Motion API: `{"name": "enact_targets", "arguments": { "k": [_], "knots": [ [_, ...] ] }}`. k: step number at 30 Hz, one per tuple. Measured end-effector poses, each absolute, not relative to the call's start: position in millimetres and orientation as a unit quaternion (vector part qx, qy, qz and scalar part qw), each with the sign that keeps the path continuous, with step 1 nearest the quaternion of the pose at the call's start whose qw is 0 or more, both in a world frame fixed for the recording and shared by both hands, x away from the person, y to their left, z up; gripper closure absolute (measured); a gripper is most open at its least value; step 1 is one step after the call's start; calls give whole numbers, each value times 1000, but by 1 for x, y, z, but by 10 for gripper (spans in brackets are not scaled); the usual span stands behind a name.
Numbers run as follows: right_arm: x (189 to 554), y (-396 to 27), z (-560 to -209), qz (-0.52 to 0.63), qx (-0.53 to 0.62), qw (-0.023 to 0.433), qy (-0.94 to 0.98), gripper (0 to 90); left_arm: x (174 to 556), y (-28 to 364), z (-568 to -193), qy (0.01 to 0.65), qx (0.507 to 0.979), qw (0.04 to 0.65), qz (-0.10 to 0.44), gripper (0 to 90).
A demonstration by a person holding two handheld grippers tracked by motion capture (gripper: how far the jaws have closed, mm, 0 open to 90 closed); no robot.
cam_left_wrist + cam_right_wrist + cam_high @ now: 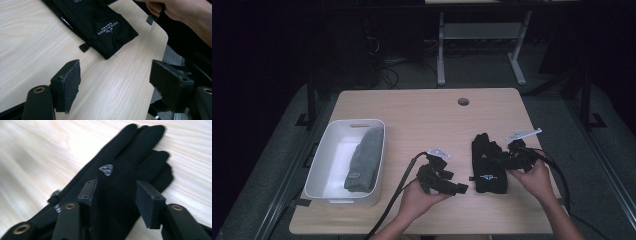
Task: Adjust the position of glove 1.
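Black fabric glove (488, 162) with small printed logos lay flat on the pale wood worktop (427, 112), right of centre, fingers pointing away from the person. A white plastic bin (323, 161) at the left held a folded grey cloth (364, 160), well apart from the glove.

Right gripper (117, 195) hovered low over the glove's back, jaws parted either side of it and, as far as the blurred right gripper view allowed, pinching nothing. Left gripper (117, 80) stood wide and empty over bare wood just short of the cuff end (113, 35).

Judgement: glove looked light, limp and thin; it should fold and droop if lifted by one edge. Not fragile, weave not slippery. Best hold seemed the stiffer stitched cuff by the small clip (86, 46), or a pinch of doubled fabric across the palm.
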State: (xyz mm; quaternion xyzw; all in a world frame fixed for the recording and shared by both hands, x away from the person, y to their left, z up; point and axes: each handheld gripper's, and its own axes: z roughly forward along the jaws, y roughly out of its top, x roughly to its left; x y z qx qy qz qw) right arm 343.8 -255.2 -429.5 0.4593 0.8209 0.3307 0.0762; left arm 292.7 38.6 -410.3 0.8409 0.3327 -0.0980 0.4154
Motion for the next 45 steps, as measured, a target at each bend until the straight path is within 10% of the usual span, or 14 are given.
{"name": "enact_targets", "arguments": {
  "k": [29,45],
  "knots": [
    [394,-271,-453,308,542,54,780,469,291,39,-408,327,844,415,-92,247],
    [387,-268,-453,310,542,27,781,742,291,40,-411,331,844,412,-90,248]
  ]
}}
